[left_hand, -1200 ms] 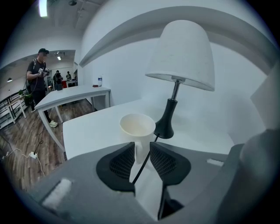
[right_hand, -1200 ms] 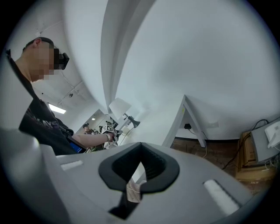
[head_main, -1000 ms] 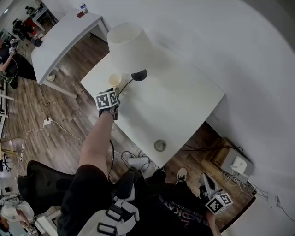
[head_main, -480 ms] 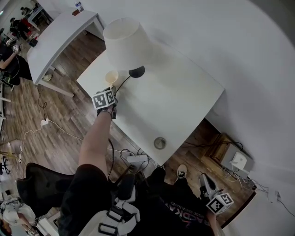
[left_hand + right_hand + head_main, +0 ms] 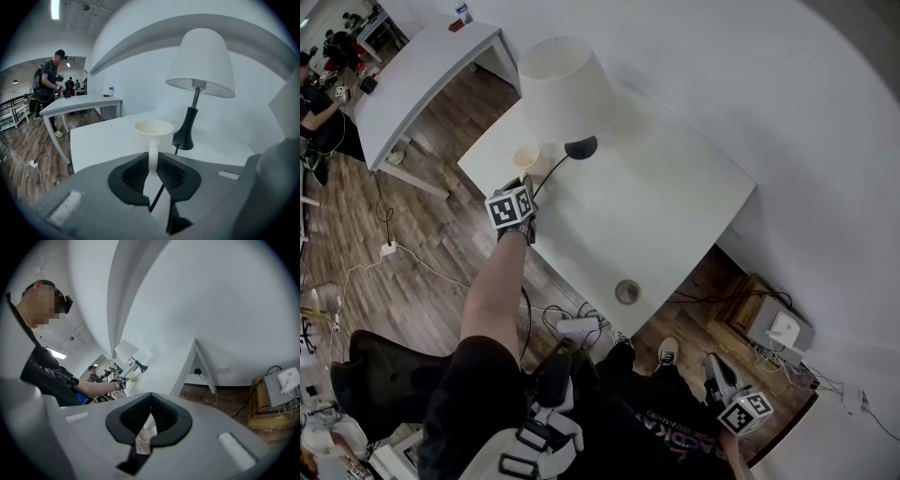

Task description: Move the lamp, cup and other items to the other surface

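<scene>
A cream cup (image 5: 153,133) stands on the white table (image 5: 675,206) near its left corner, beside the lamp (image 5: 201,58) with a white shade and a black base (image 5: 581,147). My left gripper (image 5: 153,168) is at the cup (image 5: 525,157), and its jaws are closing with the cup's handle (image 5: 153,157) between the pads, which touch it on both sides. The lamp's black cord runs under this gripper (image 5: 523,180). My right gripper (image 5: 149,420) hangs low at the right (image 5: 717,373), away from the table, shut with nothing in it.
A small round metal thing (image 5: 626,292) lies near the table's front edge. A second white table (image 5: 422,75) stands to the far left with a bottle (image 5: 467,13) on it; people stand beyond it (image 5: 49,79). Cables and a power strip (image 5: 579,328) lie on the wood floor.
The left gripper has stayed at the cup's near side, and the head view has shifted slightly. The right gripper has not moved.
</scene>
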### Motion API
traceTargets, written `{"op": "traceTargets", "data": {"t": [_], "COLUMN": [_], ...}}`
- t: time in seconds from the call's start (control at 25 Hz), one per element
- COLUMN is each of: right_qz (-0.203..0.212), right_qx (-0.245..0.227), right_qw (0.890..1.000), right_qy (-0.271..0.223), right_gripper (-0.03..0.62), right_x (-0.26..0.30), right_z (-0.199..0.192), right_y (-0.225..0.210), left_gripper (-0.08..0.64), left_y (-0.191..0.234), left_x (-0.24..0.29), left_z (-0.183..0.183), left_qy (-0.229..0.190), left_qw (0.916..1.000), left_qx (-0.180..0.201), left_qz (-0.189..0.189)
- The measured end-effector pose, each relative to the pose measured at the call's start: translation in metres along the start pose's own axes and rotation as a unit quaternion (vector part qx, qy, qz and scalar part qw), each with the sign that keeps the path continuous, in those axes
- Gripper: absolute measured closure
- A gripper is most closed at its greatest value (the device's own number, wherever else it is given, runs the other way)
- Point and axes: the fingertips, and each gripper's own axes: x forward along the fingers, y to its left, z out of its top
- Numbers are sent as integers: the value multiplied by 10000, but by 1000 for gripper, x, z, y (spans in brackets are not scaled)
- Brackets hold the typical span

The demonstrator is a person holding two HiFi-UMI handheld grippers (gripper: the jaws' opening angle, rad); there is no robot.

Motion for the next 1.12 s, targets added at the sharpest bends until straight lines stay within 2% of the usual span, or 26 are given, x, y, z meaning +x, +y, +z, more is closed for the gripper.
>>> {"op": "traceTargets", "data": {"t": [0.32,0.56,0.92,1.12], "right_qz": [280,612,1421,1861], "right_qx": [-173,-308,-581,-683], "right_qw": [9994,9973,9873,9787], "right_qy": [116,254,409,527], "right_gripper": [592,592,592,592], "right_x": [5,14,11,-3], "right_z": [1,4,22,32], "right_y": [3,1,0,0], "left_gripper": [506,506,506,506], "left_y": [9,11,-10,-40], "left_x": [-36,-73,-172,-233], "left_z": [14,22,24,13], "left_qy": [-417,-775,-1408,-1655], "left_qw": [9988,9966,9882,9846], "left_qx": [-207,-156,-486,-423], "left_qz": [158,236,366,370]}}
